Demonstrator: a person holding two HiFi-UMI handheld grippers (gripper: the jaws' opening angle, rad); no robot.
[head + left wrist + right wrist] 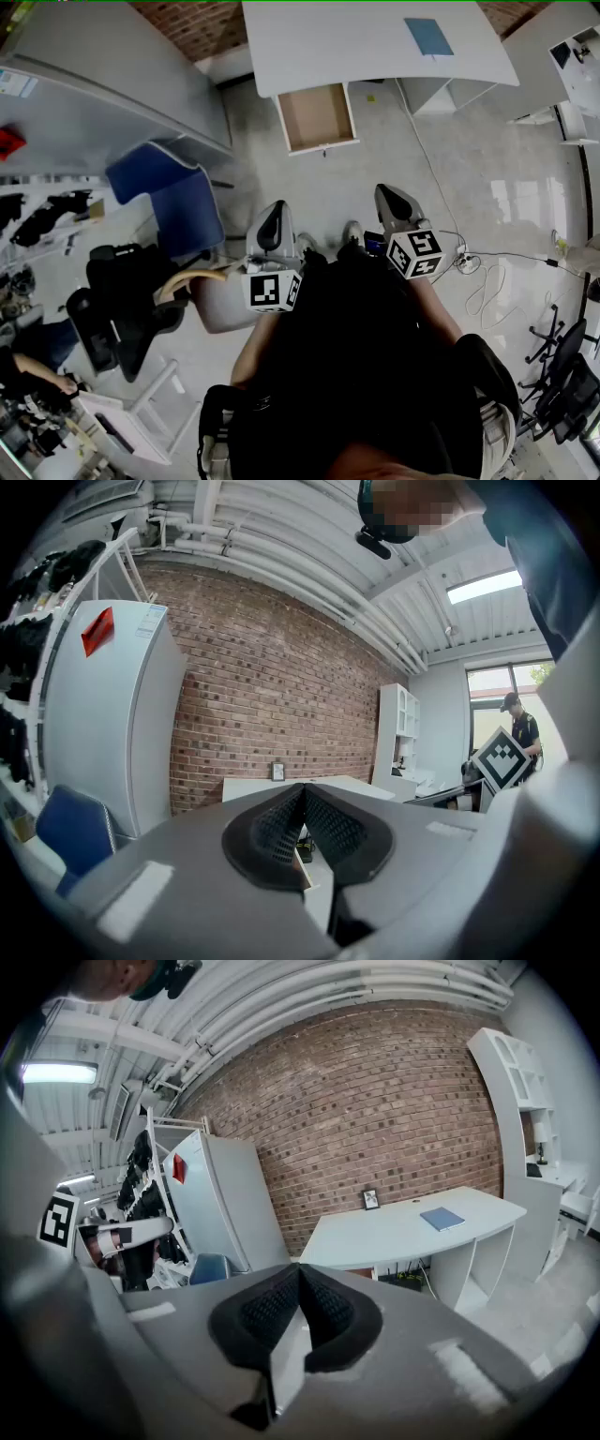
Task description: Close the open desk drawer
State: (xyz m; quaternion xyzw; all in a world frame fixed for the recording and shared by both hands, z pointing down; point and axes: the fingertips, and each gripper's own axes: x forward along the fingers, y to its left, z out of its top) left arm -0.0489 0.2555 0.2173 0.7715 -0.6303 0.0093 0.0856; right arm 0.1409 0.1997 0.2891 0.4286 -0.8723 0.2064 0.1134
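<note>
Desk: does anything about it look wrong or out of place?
Yes: its drawer sticks out from under the white desk, left open and looking empty. The blue book on top lies flat.

I can read nothing here. My left cube (275,291) and right cube (415,253): square patterns only, no characters. Red tag (97,631) and pale label (150,622) on cabinet (122,733): print too small. Frame (371,1199) on tabletop (403,1232): illegible.

Drawer (319,117) is left pulled out under desk (356,47) left end; book (428,36) is laid toward right end; chair (178,202) is set left of drawer.
</note>
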